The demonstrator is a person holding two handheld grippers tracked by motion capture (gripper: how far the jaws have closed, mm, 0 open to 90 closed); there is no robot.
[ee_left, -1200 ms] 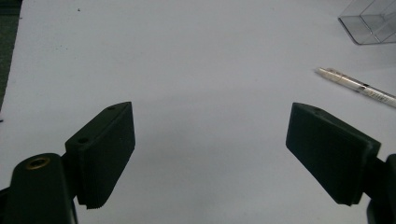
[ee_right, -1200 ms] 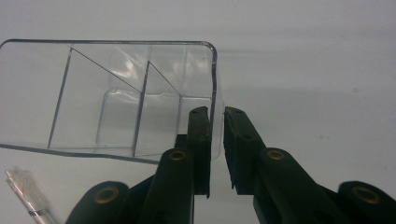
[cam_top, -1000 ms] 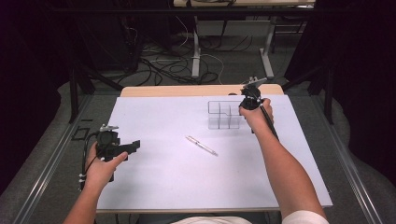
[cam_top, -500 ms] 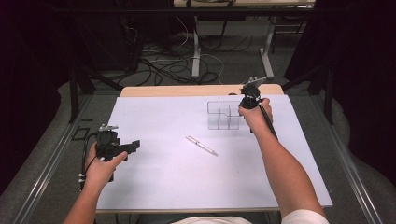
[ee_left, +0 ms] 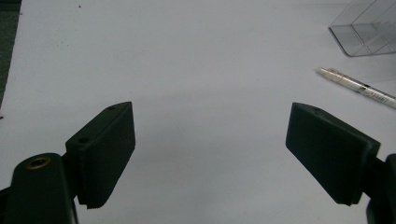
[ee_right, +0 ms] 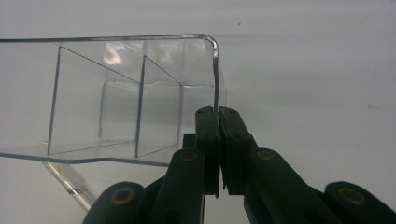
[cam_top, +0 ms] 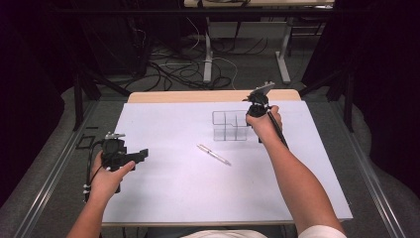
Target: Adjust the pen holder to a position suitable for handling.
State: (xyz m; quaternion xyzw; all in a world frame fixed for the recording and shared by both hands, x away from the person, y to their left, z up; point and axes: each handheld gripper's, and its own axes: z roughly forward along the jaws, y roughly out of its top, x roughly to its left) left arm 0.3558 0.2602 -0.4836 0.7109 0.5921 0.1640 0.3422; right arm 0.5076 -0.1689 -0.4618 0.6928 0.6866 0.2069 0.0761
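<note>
High view: white table top (cam_top: 173, 198), cables on floor (cam_top: 168, 69) behind.

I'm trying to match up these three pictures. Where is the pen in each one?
High view: the pen lies mid-table on the white sheet, in front of the clear box.
Left gripper view: far right, below the box corner.
Right gripper view: a blurred bit, seemingly the pen, at bottom left under the box.
Shared landmark: the clear box.

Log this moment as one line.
left tongs open, empty | right tongs shut on clear box wall | pen on table
</note>
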